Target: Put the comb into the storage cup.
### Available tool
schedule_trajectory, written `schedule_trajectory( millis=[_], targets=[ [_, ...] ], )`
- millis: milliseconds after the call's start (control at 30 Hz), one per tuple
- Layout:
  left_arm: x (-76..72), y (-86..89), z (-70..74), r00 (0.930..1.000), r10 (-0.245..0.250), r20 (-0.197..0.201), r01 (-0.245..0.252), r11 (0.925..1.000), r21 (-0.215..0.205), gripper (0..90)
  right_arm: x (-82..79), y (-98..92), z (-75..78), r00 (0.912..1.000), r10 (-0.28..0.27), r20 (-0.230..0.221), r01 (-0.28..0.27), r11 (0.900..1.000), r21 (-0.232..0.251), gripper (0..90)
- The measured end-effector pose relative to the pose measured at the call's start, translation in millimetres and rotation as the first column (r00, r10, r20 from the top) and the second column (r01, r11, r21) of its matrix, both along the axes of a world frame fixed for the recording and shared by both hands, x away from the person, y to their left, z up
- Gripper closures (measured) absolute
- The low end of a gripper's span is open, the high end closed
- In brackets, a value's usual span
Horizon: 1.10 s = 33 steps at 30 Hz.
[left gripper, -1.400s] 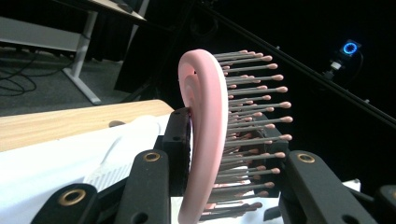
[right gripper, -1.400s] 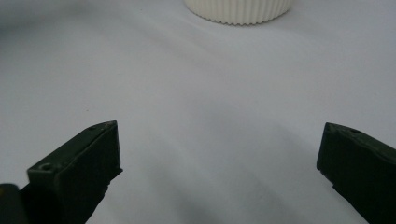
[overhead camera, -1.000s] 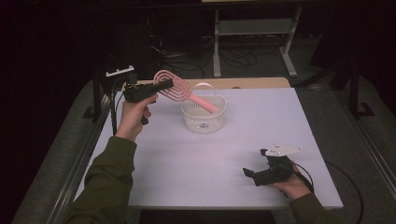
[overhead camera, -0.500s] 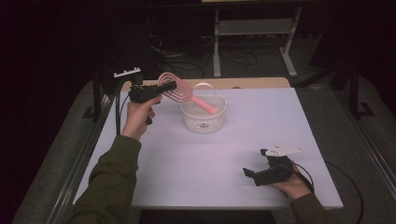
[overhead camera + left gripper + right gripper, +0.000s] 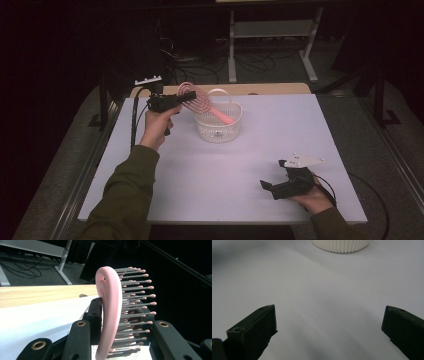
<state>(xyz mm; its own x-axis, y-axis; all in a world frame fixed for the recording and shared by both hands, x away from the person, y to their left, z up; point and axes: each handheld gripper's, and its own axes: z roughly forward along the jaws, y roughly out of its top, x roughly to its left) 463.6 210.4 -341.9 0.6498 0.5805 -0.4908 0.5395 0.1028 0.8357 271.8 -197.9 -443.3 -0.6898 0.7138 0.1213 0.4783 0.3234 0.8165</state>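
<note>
Dim recording lab, one lit table

A white table (image 5: 300, 125) is sitting under light while everything around is lying dark; cables (image 5: 175, 60) are trailing over the grey floor (image 5: 280, 65) at the far side, beside a metal stand (image 5: 270, 30).

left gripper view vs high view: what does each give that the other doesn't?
Left gripper view: the pink hairbrush edge-on, its rows of round-tipped bristles, and the jaws closed on its head.

High view: the brush's handle dipping into the white basket, the left gripper held above the table beside that basket, and the right gripper resting near the table's near right corner, jaws apart and empty.

Both: the brush clamped in the left gripper, the white tabletop and the wooden strip along its far edge.
</note>
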Motion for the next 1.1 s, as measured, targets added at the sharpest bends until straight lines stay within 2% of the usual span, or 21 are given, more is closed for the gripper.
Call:
schedule_trajectory(
  millis=[567, 733, 1100],
  targets=[
    [6.2, -13.7, -26.7, 0.9987, 0.008, -0.05, -0.007, 0.9997, 0.022, 64.5, -0.4, 0.2, 0.2, 1.0, 0.007, 0.004, -0.007, 1.0, -0.003, 0.0],
    [6.4, -17.5, -28.8, 0.9985, 0.003, -0.055, -0.001, 0.9994, 0.035, 64.4, -0.7, 0.4, 0.6, 1.0, 0.007, 0.006, -0.007, 1.0, -0.005, 0.0],
    [7.8, -16.8, -31.8, 0.9978, 0.008, -0.065, -0.006, 0.9994, 0.034, 63.9, -1.0, 0.6, 1.1, 0.9999, 0.006, 0.011, -0.006, 1.0, -0.004, 0.0]
  ],
)
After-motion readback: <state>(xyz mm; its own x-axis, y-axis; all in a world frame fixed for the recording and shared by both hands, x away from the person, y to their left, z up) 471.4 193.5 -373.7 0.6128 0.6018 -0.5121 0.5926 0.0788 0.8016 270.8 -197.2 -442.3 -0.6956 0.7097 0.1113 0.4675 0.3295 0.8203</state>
